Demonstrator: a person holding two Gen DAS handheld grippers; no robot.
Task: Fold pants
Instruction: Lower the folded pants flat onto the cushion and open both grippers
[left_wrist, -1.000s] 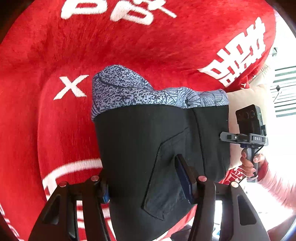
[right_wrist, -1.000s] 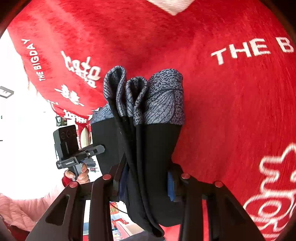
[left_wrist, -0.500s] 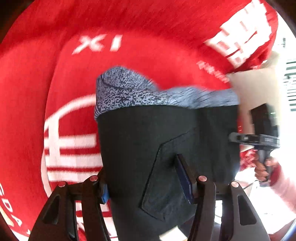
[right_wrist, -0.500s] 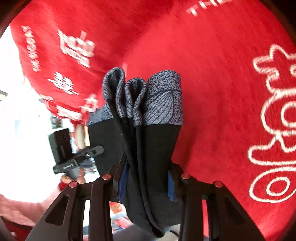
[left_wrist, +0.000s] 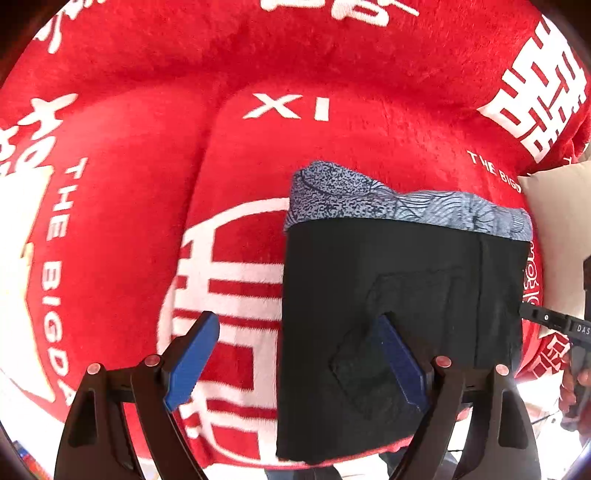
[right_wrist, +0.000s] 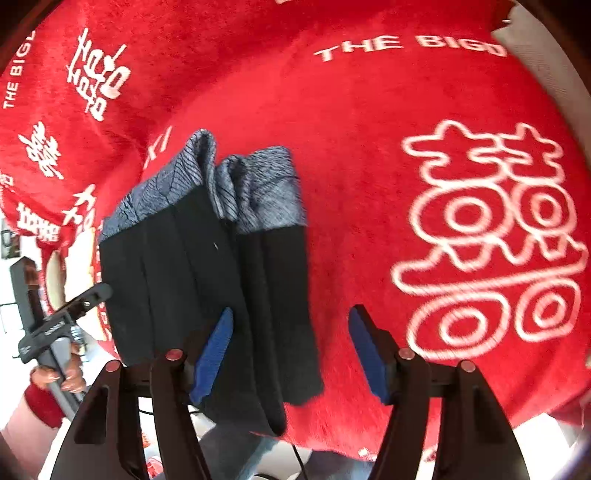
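The folded black pants (left_wrist: 399, 295) with a blue-grey patterned waistband lie on the red blanket (left_wrist: 184, 147). My left gripper (left_wrist: 295, 354) is open; its right blue pad lies over the pants and its left pad is over the blanket. In the right wrist view the pants (right_wrist: 207, 280) lie as a layered stack. My right gripper (right_wrist: 291, 354) is open, its jaws astride the stack's right edge, holding nothing.
The red blanket (right_wrist: 406, 147) with white characters and lettering covers a cushioned seat with a crease at the left. A beige cushion (left_wrist: 561, 221) sits at the right edge. The blanket's front edge runs just below the pants.
Both grippers opened and let go of the pants, which now lie on the blanket. Both grippers pulled back a little, and the left one shifted left.
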